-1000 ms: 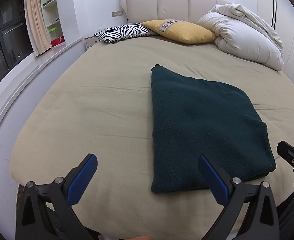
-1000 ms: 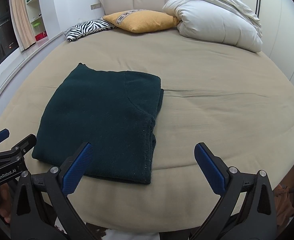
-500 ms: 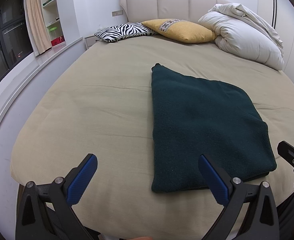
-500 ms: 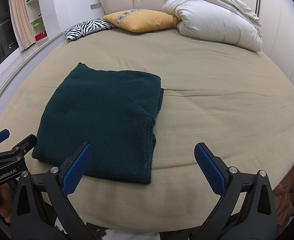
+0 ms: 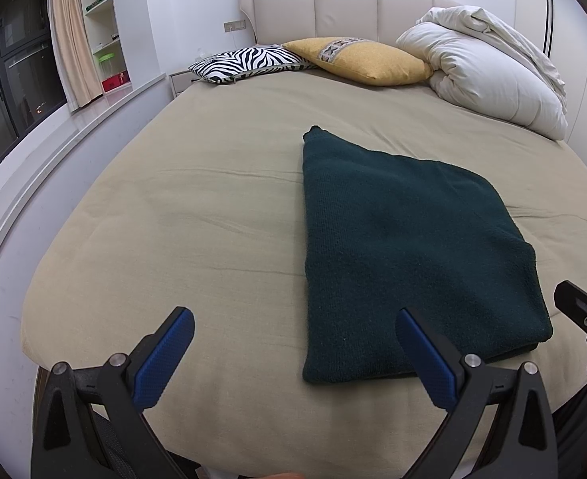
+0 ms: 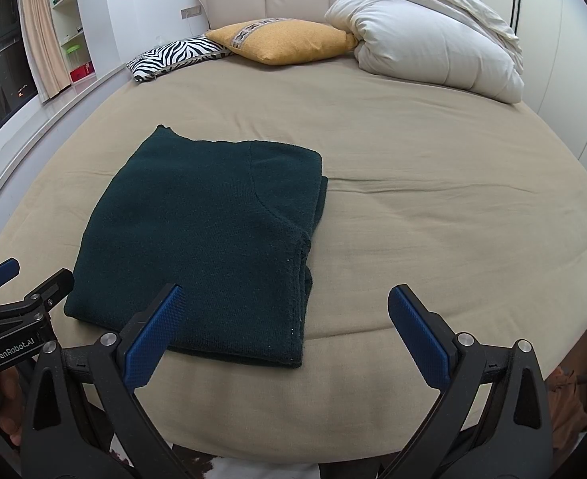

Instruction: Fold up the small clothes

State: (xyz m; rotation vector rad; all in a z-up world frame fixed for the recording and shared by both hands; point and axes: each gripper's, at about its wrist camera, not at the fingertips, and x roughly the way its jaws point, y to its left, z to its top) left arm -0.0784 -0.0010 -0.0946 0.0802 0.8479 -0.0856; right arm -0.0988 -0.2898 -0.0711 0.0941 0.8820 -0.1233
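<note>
Almost nothing has changed: the dark green garment (image 5: pixel 409 247) lies folded as before near the front edge of the bed (image 5: pixel 173 215).

Both the left gripper (image 5: pixel 295 353) and the right gripper (image 6: pixel 285 329) hover with fingers wide apart, holding nothing, so the fold looks finished. Its layered edges face the right side; much free sheet stays around, pillows (image 6: pixel 281 40) far behind.
</note>
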